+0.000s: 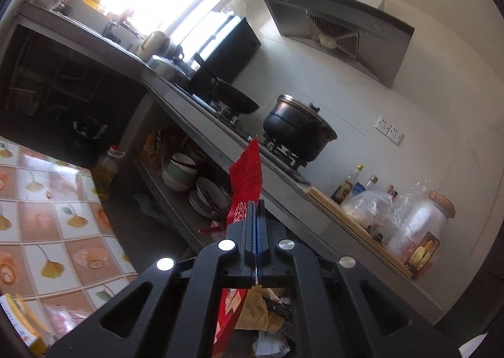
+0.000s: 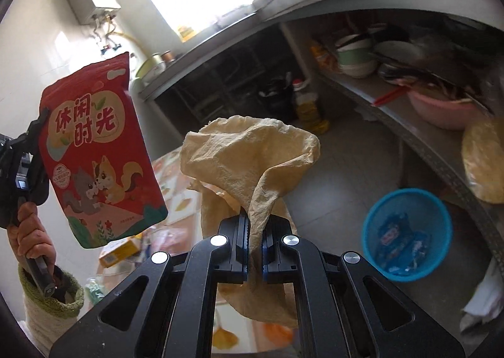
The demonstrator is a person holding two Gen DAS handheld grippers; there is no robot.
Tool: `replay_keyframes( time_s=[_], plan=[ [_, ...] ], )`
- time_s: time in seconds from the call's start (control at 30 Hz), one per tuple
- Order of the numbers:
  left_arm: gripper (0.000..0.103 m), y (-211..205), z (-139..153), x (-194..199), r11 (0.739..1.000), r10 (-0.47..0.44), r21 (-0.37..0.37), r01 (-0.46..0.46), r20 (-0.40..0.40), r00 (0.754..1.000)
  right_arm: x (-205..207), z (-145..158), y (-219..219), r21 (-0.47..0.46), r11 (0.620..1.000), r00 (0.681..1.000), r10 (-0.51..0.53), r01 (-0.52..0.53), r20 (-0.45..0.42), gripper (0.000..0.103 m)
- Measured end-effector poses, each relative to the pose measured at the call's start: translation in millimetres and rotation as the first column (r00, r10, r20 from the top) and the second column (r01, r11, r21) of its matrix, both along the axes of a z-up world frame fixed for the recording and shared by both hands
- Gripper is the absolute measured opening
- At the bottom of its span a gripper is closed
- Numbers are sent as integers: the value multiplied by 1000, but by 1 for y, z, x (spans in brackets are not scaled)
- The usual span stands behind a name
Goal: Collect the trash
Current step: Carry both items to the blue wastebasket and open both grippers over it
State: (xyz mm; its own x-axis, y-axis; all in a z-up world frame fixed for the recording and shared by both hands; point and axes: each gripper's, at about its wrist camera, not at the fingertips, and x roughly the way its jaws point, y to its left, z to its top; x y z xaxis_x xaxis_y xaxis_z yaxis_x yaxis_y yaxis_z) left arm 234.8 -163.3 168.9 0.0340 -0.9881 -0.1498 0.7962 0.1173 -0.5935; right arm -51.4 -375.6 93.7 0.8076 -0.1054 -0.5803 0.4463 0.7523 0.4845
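Observation:
My left gripper (image 1: pixel 256 210) is shut on a red snack bag (image 1: pixel 247 178), seen edge-on in the left wrist view. In the right wrist view the same red snack bag (image 2: pixel 100 150), printed with squirrels, hangs in the air at the left, clamped by the left gripper (image 2: pixel 39 125), which a hand (image 2: pixel 30 232) holds. My right gripper (image 2: pixel 255 225) is shut on a crumpled tan paper towel (image 2: pixel 249 150) that bulges above its jaws. A blue mesh trash basket (image 2: pixel 406 232) with several blue wrappers inside stands on the floor at the lower right.
A steel counter (image 1: pixel 220 134) carries a wok (image 1: pixel 226 90), a black pot (image 1: pixel 299 128), bottles and bags. Bowls and plates (image 2: pixel 356 55) and a pink basin (image 2: pixel 441 106) fill the shelf below. An oil bottle (image 2: pixel 307 103) stands on the floor. A table with a floral cloth (image 1: pixel 47 216) lies at the left.

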Motion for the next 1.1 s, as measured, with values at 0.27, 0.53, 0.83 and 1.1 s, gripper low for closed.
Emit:
replay_keyframes(
  time_s=[0.27, 0.53, 0.83, 1.1],
  plan=[
    [0, -172, -61, -53, 959, -104, 271, 82, 70, 992, -62, -78, -62, 99, 967, 967, -221, 234, -127, 5],
    [0, -308, -154, -73, 855, -169, 499, 142, 10, 986, -67, -161, -114, 206, 915, 925, -297, 346, -235, 5],
    [0, -388, -260, -67, 744, -130, 650, 154, -86, 988, -51, -233, -148, 252, 873, 882, -325, 418, -341, 5],
    [19, -409, -332, -37, 638, 3, 753, 159, -209, 978, -22, -277, -172, 195, 866, 844, -359, 460, -398, 48]
  ],
)
